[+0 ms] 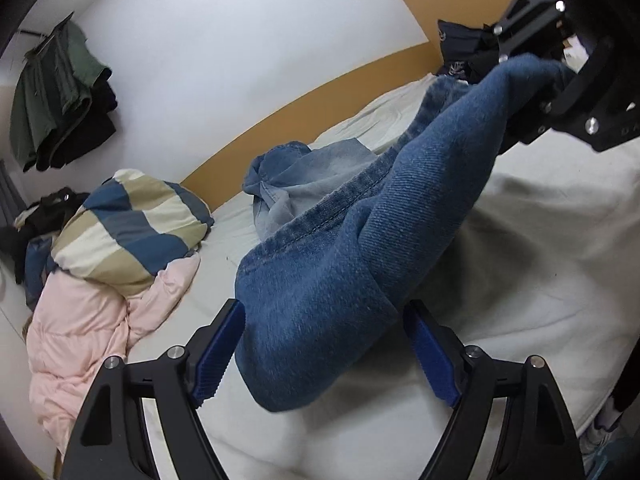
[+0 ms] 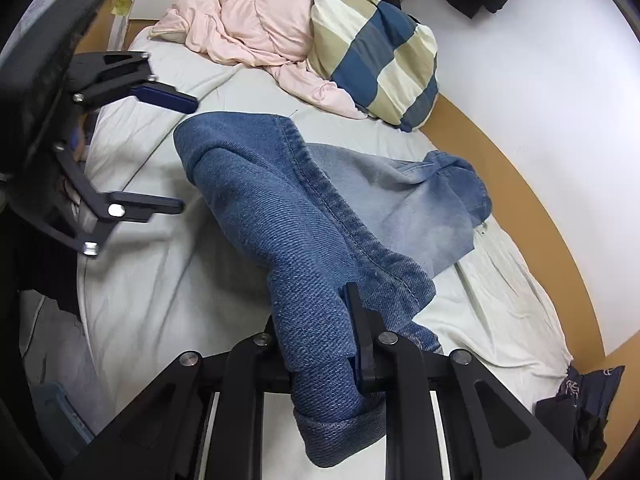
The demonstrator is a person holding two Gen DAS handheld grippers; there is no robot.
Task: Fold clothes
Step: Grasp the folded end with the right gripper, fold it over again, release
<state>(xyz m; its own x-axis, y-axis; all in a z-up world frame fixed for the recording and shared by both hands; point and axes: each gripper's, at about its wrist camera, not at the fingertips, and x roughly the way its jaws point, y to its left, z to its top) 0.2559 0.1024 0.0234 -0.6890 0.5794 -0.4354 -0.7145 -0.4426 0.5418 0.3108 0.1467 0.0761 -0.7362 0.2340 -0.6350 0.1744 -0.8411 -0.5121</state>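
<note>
R tongs (image 2: 320, 344) clamped on jeans (image 2: 288, 220); L tongs (image 1: 324, 344) wide open.

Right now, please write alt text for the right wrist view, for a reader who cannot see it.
The right gripper is shut on a fold of blue jeans that stretch across a white bed sheet. The left gripper is open at the left, and a pink quilt and a striped pillow lie behind.

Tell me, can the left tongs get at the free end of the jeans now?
Probably yes: the left tongs stand open around the hanging end of the jeans, nothing between; the right tongs hold the other end.
</note>
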